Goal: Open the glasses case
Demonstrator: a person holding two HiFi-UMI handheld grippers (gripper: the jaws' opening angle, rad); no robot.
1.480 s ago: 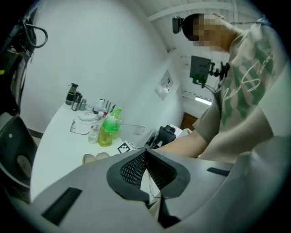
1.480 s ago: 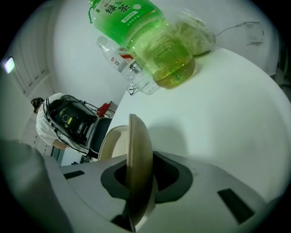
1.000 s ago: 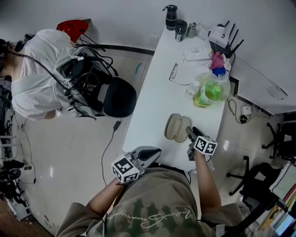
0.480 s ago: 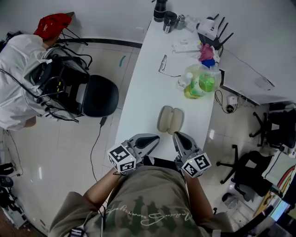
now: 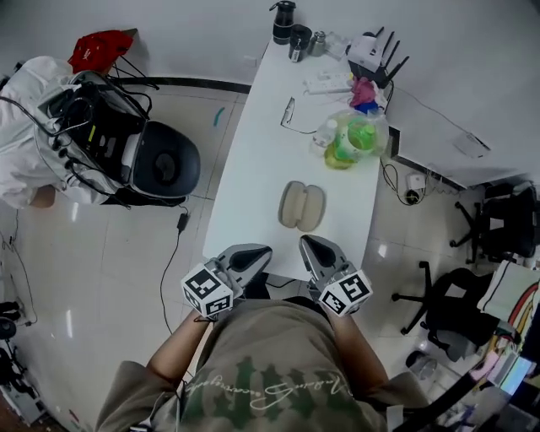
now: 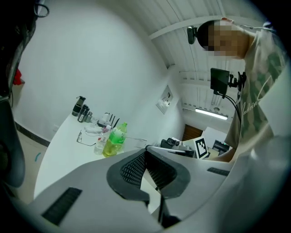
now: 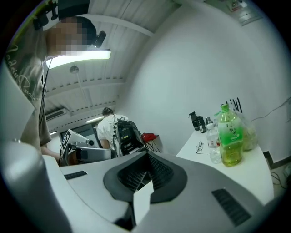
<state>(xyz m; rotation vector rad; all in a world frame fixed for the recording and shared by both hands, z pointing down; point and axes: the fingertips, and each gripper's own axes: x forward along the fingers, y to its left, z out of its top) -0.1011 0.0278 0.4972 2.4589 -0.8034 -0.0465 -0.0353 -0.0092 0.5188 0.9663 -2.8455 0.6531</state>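
The beige glasses case (image 5: 302, 206) lies open on the white table (image 5: 253, 177), its two halves side by side. Both grippers hover apart from it, over the table's near edge in front of my torso. My left gripper (image 5: 263, 251) is shut with nothing in it, and so is my right gripper (image 5: 306, 243). In the left gripper view the jaws (image 6: 146, 152) meet with no gap; the right gripper view shows the same (image 7: 146, 158). The case is hidden below the jaws in both gripper views.
Farther along the table lie a pair of glasses (image 5: 288, 112), a green bottle (image 5: 350, 139) in a plastic bag, a power strip (image 5: 325, 83), a router (image 5: 371, 51) and dark flasks (image 5: 285, 21). A black chair (image 5: 164, 164) and a person in white (image 5: 34, 160) are left of the table.
My right gripper has left the right edge of the open case, lifted back toward my torso and shut. The left gripper has hardly shifted. The case stays open.
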